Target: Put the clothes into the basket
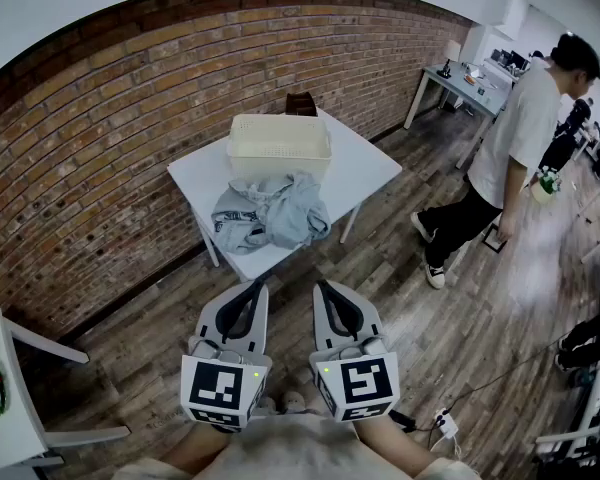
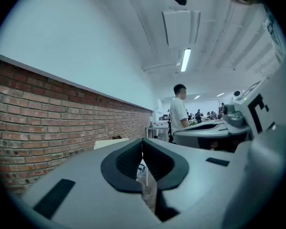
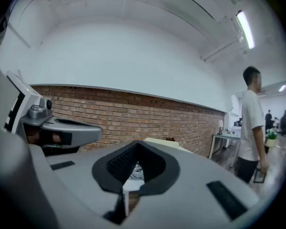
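Brick wall (image 1: 100,148) behind white table (image 1: 368,166); person (image 1: 520,128) standing right

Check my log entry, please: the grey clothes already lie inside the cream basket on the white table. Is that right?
No. The grey clothes lie on the white table in front of the cream basket, on the person's side, not inside it. The head view shows this.

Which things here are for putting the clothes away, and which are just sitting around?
For the job: grey clothes, cream basket, white table, left tongs, right tongs (both shut, empty).
Just around: brown box behind basket, white chair, far desk, standing person.
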Action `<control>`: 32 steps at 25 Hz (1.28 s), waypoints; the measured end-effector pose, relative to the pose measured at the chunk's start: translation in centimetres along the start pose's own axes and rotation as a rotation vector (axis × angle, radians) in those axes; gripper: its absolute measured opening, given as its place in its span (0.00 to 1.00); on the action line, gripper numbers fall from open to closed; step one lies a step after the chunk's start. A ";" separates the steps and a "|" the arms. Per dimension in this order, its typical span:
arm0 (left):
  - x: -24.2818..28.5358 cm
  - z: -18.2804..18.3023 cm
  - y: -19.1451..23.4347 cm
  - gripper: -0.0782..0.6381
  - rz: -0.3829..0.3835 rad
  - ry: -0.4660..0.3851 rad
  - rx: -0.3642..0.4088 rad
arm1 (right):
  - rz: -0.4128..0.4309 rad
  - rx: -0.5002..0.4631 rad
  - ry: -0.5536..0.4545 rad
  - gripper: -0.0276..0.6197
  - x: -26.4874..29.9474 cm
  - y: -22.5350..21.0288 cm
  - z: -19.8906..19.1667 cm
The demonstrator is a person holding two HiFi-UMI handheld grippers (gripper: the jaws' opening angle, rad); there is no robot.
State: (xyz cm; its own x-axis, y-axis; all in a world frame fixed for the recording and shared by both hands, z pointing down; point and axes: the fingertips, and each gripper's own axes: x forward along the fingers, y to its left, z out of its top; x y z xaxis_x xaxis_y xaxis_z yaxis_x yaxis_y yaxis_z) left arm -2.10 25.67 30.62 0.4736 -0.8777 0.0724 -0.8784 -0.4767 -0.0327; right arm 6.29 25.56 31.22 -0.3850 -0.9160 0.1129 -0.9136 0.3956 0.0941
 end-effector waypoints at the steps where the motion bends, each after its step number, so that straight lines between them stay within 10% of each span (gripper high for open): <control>1: 0.0 0.0 0.2 0.12 0.000 -0.001 0.000 | -0.001 -0.001 0.000 0.05 0.1 0.1 0.0; 32: -0.7 -2.2 5.0 0.12 -0.034 0.018 -0.033 | -0.060 0.048 0.012 0.05 1.7 2.4 -1.5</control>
State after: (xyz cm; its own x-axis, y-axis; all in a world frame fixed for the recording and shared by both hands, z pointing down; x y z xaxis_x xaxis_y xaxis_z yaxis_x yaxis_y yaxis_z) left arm -6.94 23.99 32.63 0.5022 -0.8600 0.0904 -0.8636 -0.5041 0.0025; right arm 3.68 25.07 33.17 -0.3285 -0.9369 0.1199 -0.9402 0.3365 0.0535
